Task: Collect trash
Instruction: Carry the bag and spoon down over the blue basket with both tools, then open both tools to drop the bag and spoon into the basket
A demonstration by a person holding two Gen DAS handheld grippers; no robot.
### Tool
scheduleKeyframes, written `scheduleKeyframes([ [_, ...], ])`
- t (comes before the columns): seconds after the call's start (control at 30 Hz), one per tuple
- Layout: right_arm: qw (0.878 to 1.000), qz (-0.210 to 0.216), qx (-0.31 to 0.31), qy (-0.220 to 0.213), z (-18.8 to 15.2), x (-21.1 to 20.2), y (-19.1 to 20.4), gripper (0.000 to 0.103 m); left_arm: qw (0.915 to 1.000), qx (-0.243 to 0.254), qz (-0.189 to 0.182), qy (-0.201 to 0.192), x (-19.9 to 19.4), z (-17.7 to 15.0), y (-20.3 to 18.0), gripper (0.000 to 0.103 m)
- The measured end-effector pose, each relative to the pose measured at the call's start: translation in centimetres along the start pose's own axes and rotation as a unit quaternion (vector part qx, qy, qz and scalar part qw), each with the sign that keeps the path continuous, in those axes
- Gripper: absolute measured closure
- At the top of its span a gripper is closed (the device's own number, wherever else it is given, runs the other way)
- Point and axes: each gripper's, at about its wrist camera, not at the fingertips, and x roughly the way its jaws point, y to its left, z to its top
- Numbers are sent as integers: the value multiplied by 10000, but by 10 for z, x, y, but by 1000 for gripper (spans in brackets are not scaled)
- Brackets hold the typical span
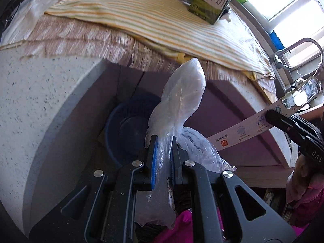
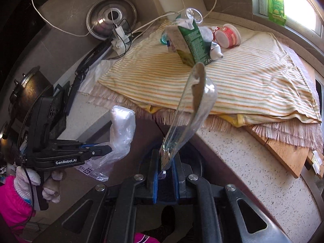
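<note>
My left gripper [image 1: 164, 139] is shut on a crumpled clear plastic bag [image 1: 182, 97] that stands up from its fingers. It hangs beside the counter's edge, above a blue bin [image 1: 119, 135] on the floor. My right gripper [image 2: 165, 156] is shut on a clear blister pack [image 2: 192, 109], whose printed card backing [image 1: 251, 126] shows in the left wrist view. In the right wrist view the left gripper [image 2: 110, 148] and its plastic bag [image 2: 121, 125] are at the left. The right gripper [image 1: 270, 115] enters the left wrist view from the right.
A striped cloth [image 2: 232, 81] covers the speckled counter [image 2: 253, 162]. On it lie a milk carton [image 2: 190, 42], a yogurt cup [image 2: 226, 35] and a squeezed tube [image 2: 215, 50]. A faucet [image 1: 297, 50], a pot lid [image 2: 111, 20] and a wooden board [image 2: 283, 151] are nearby.
</note>
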Motion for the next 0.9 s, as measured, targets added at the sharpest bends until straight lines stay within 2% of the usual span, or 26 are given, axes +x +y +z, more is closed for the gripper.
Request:
scheduleKeyframes([
  [0.23,9991,-146,-197,337,-18,37,1,93,9991,-40,185,386,49,-11,7,95],
  [0.33,9985,-218,-211,446,-25,52,-1,93,9981,-45,383,474,68,-11,7,95],
  [0.53,9973,-288,-88,673,-32,83,-9,93,9970,-21,524,572,98,-12,5,95],
  [0.9,9948,-441,-270,873,-40,117,-8,92,9946,-127,767,683,120,-12,12,95],
])
